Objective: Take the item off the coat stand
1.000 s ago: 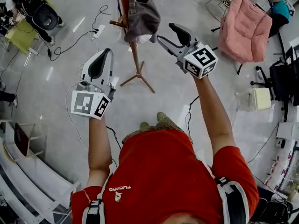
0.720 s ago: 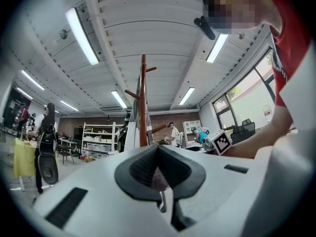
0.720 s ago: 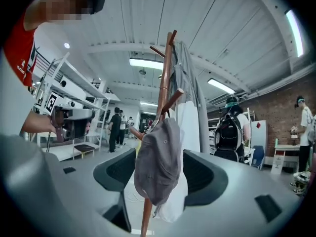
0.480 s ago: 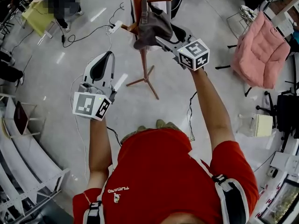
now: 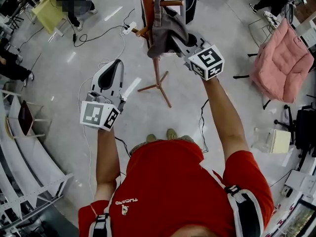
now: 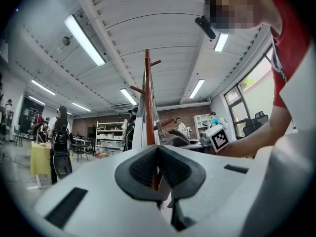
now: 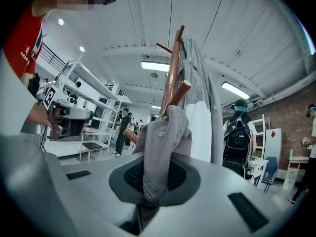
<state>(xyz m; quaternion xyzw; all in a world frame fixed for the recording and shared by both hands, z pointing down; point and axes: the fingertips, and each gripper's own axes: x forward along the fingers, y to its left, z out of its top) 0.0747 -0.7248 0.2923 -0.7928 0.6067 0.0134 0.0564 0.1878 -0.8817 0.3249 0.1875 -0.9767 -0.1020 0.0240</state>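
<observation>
A brown wooden coat stand [image 5: 148, 4] rises from the floor ahead of me, its pole also in the left gripper view [image 6: 147, 98] and the right gripper view [image 7: 173, 68]. A grey cloth cap [image 5: 165, 28] hangs on one of its pegs. My right gripper [image 5: 180, 39] reaches up to it, and its jaws [image 7: 155, 181] are shut on the cap's lower edge [image 7: 165, 132]. My left gripper [image 5: 112, 65] is held lower and to the left of the stand, its pads [image 6: 158, 154] shut together on nothing.
A pale garment [image 7: 207, 127] hangs on the stand beside the cap. The stand's splayed legs [image 5: 157, 85] rest on the floor, with a power strip and cables [image 5: 129, 29] behind. A pink cushioned chair [image 5: 284, 58] is at the right, a yellow chair [image 5: 49, 13] at the far left, white shelving [image 5: 29, 167] at the near left.
My right gripper moved from open beside the stand up to the grey cap and closed on it. The left gripper stayed roughly where it was.
</observation>
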